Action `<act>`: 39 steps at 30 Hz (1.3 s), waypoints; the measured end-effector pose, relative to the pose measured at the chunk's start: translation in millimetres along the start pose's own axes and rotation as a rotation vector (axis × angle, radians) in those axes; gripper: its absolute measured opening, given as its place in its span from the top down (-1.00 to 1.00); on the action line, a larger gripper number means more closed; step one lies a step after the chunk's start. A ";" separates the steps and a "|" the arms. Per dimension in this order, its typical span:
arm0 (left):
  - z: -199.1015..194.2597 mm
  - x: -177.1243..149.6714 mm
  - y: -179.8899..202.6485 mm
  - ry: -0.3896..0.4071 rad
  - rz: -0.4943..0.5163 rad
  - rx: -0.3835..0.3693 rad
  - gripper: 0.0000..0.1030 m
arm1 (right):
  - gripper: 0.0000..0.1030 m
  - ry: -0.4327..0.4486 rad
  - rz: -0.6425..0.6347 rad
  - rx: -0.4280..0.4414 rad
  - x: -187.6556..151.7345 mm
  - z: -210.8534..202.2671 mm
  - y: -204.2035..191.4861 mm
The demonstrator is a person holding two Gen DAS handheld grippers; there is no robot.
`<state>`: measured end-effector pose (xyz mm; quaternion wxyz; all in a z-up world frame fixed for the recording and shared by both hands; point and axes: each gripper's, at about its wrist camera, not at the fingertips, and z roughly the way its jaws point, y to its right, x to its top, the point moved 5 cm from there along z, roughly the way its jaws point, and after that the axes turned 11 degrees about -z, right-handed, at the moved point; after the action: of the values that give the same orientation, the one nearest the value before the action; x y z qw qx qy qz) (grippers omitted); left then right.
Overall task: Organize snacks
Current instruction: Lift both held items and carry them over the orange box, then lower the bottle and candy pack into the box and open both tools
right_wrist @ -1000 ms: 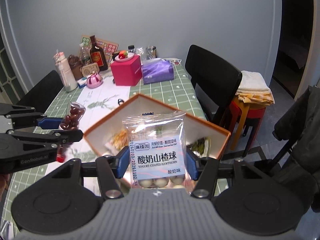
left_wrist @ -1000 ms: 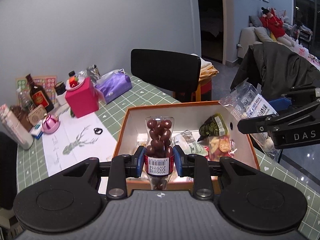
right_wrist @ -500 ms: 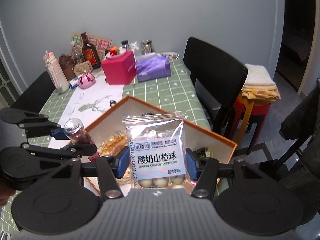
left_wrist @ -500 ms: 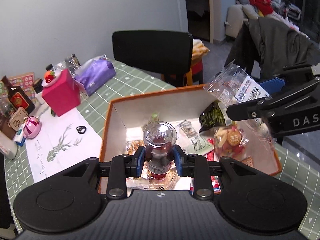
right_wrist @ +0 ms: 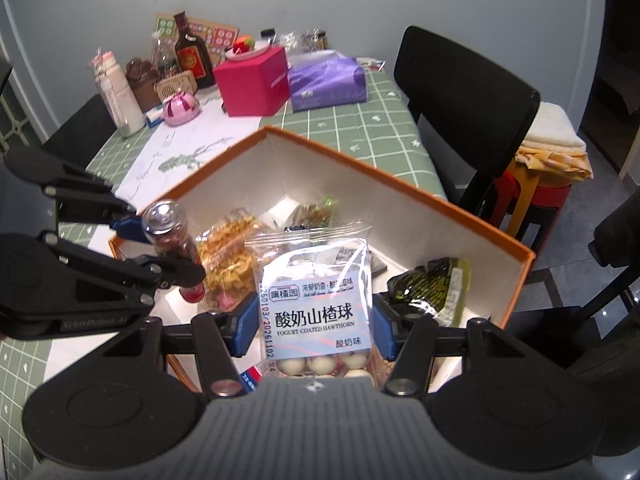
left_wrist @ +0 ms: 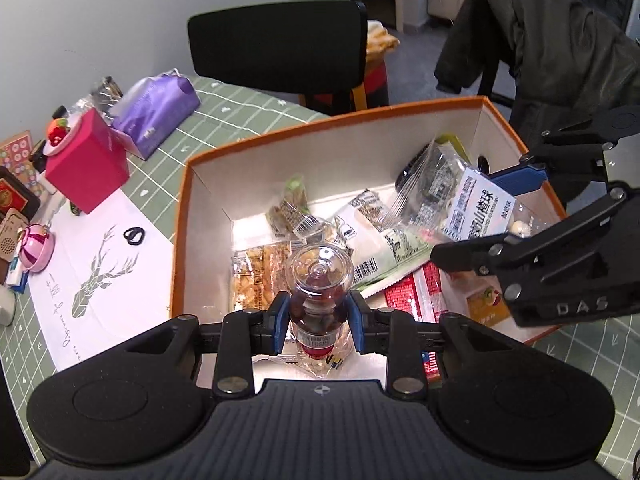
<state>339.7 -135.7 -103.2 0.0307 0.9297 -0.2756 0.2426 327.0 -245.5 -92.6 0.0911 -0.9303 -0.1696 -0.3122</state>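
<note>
Left gripper [left_wrist: 319, 326] clamps a clear bottle [left_wrist: 319, 284] of dark round snacks over the orange box [left_wrist: 182, 216].

The bottle sits between both blue pads [left_wrist: 279, 322], its base facing the camera. The white-lined box holds several snack packets. At right, the right gripper [left_wrist: 486, 216] grips a clear yogurt hawthorn bag [left_wrist: 478, 210] above the box interior. A pink box [left_wrist: 86, 160] and purple tissue pack [left_wrist: 156, 114] stand on the green checked tablecloth [left_wrist: 240, 116].

We note an orange-rimmed, white-walled box [left_wrist: 334, 118], green gridded tablecloth [right_wrist: 372, 128], magenta cube [right_wrist: 254, 82], purple tissue pack [right_wrist: 326, 82].
</note>
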 end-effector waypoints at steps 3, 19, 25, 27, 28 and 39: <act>8.1 -0.8 1.6 -0.035 0.021 -0.010 0.33 | -0.09 -0.021 -0.011 0.010 -2.8 8.8 -1.1; 44.4 -2.1 11.3 -0.156 0.057 -0.071 0.34 | -0.09 -0.137 -0.057 0.075 -14.0 43.8 -4.3; 60.9 2.6 7.3 -0.212 0.052 -0.081 0.33 | -0.09 -0.166 -0.104 0.091 -14.3 52.1 -6.7; 70.2 1.0 7.0 -0.236 0.068 -0.060 0.34 | -0.09 -0.182 -0.140 0.102 -14.2 56.5 -12.0; 74.6 -0.3 6.4 -0.250 0.066 -0.064 0.34 | -0.09 -0.189 -0.147 0.103 -13.9 58.4 -13.1; 85.8 -9.9 1.4 -0.274 0.035 -0.087 0.26 | -0.11 -0.314 -0.194 0.137 -13.0 85.6 -16.5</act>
<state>369.0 -148.3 -183.5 0.0285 0.9469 -0.3038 0.1017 358.3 -210.0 -167.0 0.0962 -0.9384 -0.2917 -0.1583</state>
